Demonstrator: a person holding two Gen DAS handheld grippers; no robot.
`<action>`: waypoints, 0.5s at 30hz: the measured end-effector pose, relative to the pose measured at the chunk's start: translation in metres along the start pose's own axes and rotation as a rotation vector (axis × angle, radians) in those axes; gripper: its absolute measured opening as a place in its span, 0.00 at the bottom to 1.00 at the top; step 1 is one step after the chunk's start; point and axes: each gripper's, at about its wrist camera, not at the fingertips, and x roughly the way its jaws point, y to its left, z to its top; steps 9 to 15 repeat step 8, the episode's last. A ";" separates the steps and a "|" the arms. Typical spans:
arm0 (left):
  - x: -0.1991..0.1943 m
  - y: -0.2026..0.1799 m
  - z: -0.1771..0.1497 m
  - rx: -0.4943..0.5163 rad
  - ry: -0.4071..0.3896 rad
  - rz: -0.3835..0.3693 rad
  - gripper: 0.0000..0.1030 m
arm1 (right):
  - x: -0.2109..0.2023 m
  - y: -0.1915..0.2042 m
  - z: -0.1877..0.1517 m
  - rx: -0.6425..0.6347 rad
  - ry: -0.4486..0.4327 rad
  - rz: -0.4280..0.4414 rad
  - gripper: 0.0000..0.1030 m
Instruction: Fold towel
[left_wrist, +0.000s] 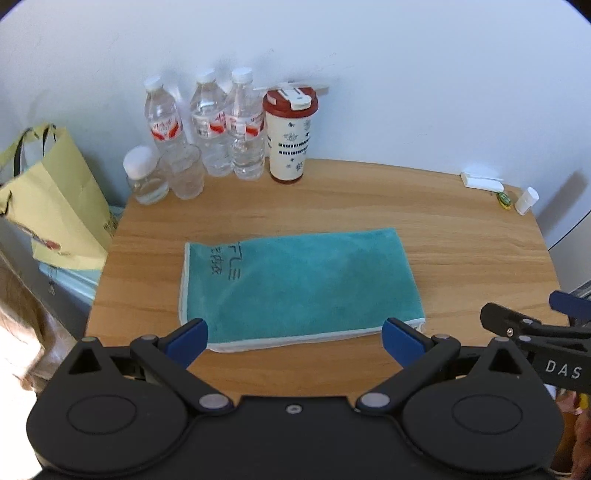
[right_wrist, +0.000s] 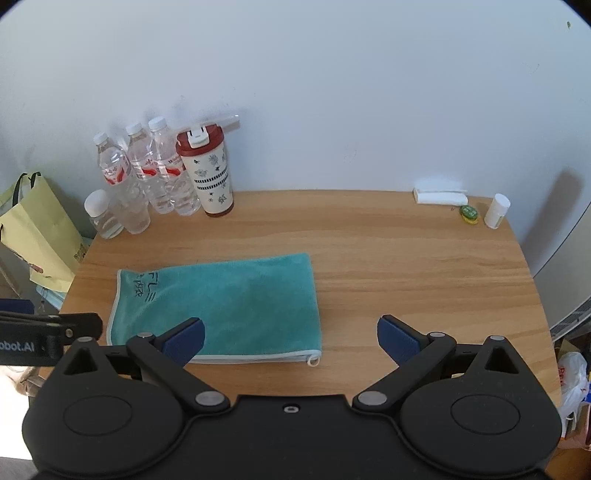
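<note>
We see bare table (right_wrist: 406, 280) right of the towel (right_wrist: 221, 306) and behind it. The far-left corner is crowded by water bottles (right_wrist: 147, 173) and a tumbler (right_wrist: 207, 173); small items (right_wrist: 469, 214) line the far-right edge.

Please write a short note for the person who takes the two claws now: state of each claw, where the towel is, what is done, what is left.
Left claw: open, empty, above the near hem of the towel, not touching it as far as the view shows.
Right claw: open, empty, over the towel's near right corner.
Towel: teal, flat on the wooden table, already doubled into a long rectangle; white-trimmed edges at the near and left sides, dark lettering at the left end.
Bottles and a tumbler stand at the back, away from the towel.
Done: at least one fold.
Left: probably one more fold, end to end.
</note>
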 end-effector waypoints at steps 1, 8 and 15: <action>0.001 0.002 0.000 -0.010 0.003 -0.028 1.00 | 0.001 0.000 0.000 0.002 0.006 0.004 0.99; -0.001 0.000 0.002 0.007 -0.011 0.011 1.00 | 0.009 -0.001 0.000 -0.001 0.037 0.027 0.99; -0.001 0.000 0.002 0.007 -0.011 0.011 1.00 | 0.009 -0.001 0.000 -0.001 0.037 0.027 0.99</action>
